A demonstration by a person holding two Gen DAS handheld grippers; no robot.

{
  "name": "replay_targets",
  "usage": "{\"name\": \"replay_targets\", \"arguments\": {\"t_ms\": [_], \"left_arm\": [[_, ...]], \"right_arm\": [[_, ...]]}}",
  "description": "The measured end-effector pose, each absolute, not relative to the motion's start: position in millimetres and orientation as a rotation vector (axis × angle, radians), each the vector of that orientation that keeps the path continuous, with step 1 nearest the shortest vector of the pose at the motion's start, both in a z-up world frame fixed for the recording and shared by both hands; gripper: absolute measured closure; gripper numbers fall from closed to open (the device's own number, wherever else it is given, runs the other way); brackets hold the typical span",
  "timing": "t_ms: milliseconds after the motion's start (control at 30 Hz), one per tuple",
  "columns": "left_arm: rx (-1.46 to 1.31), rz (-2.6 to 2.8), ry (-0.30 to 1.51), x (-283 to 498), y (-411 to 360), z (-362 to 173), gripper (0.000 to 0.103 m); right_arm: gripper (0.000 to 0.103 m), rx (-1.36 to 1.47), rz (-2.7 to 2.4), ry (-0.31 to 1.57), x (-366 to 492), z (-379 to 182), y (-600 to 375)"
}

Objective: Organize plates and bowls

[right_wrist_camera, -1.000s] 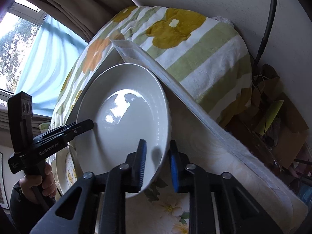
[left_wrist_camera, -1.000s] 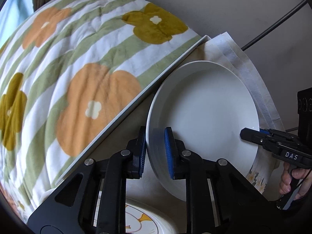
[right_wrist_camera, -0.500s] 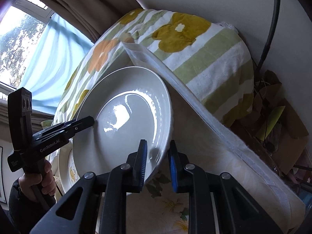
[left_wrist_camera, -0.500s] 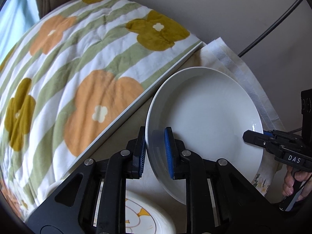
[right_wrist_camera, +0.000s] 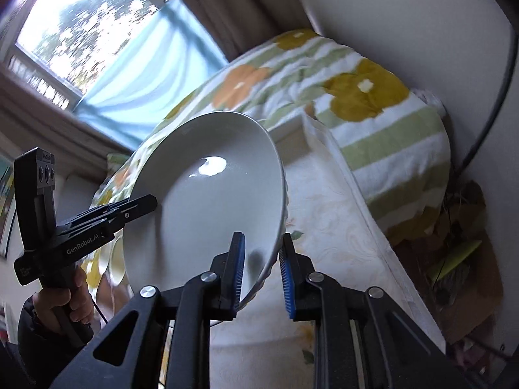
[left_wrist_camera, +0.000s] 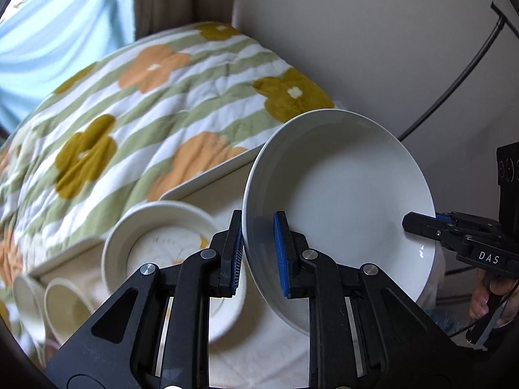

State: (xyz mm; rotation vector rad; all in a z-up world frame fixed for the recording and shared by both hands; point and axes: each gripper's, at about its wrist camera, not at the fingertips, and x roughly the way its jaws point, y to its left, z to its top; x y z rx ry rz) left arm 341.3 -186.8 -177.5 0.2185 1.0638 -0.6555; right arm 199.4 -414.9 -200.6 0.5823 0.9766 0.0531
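Left to right, from the left wrist view: two small cream bowls lie tipped at the far left edge of the tabletop, which is covered by a pale patterned cloth. Beside them rests a cream plate with a faint orange motif on its face. Behind both lies a bed with a striped floral quilt.

Centre: the left gripper is closed narrowly on the near rim of a plain white plate, one pad on each face. The plate is held clear of the tabletop and steeply tilted, its glossy, unmarked, shallow well facing right.

Right: the right gripper straddles the opposite rim; its inner pad touches the plate's face, but whether the outer pad bears on the underside cannot be told, so the plate may be carried by the left gripper alone or by both.

Progress, as a judgement: the task appears to be at an intermediate stage. The white plate is in transit and not yet set down; stacking it, probably on the cream plate, and gathering the bowls remain.
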Motion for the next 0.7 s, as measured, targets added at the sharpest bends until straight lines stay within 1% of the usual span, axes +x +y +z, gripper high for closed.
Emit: {"name": "replay_targets", "arguments": {"t_ms": [200, 333, 533, 700], "left_arm": [[0.115, -0.485, 1.018, 281.2, -129.0, -149.1, 0.087], [0.058, -0.373, 1.017, 241.1, -89.5, -147.1, 0.087], [-0.027, -0.235, 1.056, 194.3, -23.9, -164.9, 0.087], [-0.083, -0.185, 1.108, 166.8, 24.4, -196.7, 0.087]], "right_arm": [[0.083, 0.459, 0.243, 0.996, 185.4, -175.6, -379.5], [0.083, 0.390, 0.359, 1.028, 177.1, -177.1, -346.1], [0.083, 0.323, 0.485, 1.094, 165.4, -195.3, -293.8], [0.083, 0.276, 0.528, 1.151, 154.7, -219.6, -250.2]]}}
